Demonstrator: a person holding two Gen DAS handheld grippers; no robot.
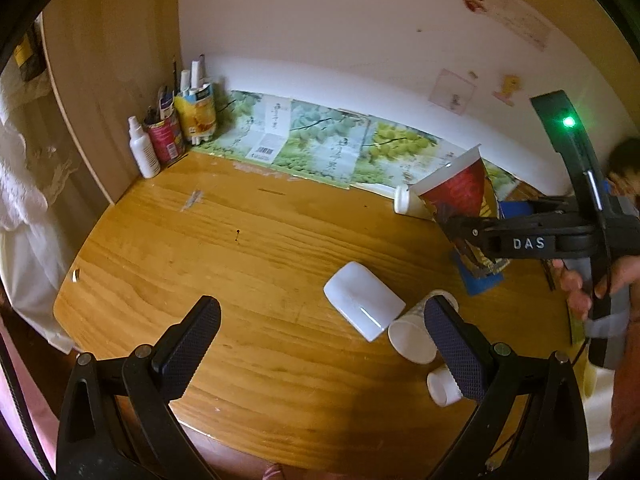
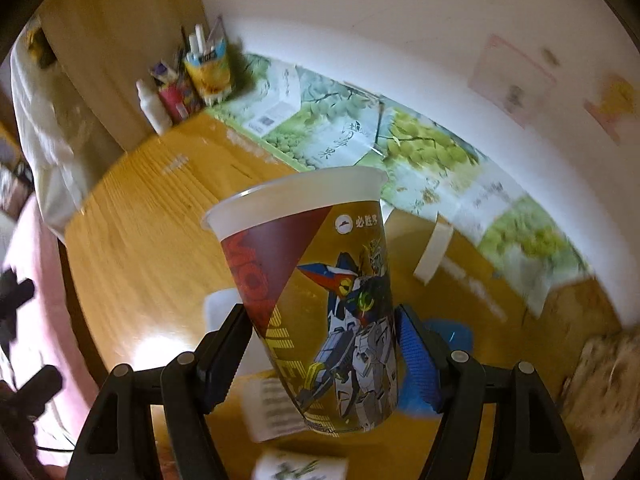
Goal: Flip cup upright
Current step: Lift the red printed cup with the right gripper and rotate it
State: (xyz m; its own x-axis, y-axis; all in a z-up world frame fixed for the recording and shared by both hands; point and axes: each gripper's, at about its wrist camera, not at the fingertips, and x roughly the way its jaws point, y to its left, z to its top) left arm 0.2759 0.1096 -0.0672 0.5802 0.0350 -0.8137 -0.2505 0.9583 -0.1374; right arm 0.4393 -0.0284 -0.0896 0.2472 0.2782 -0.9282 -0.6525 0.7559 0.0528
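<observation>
A tall printed cup (image 2: 316, 312), red and gold with a robot figure and a white rim, is held in my right gripper (image 2: 320, 356), whose fingers are shut on its lower body. It is lifted off the wooden table (image 1: 240, 248), rim up and tilted. In the left wrist view the same cup (image 1: 456, 188) hangs at the right, rim pointing up-left, in the right gripper (image 1: 460, 232). My left gripper (image 1: 324, 340) is open and empty above the table's near side.
A white cup (image 1: 362, 300) lies on its side mid-table. Two small paper cups (image 1: 414, 334) (image 1: 442, 386) lie by my left gripper's right finger. Bottles and pen holders (image 1: 168, 132) stand in the back left corner. Grape-print cardboard (image 1: 320, 136) lines the wall. A blue item (image 1: 482, 282) lies under the held cup.
</observation>
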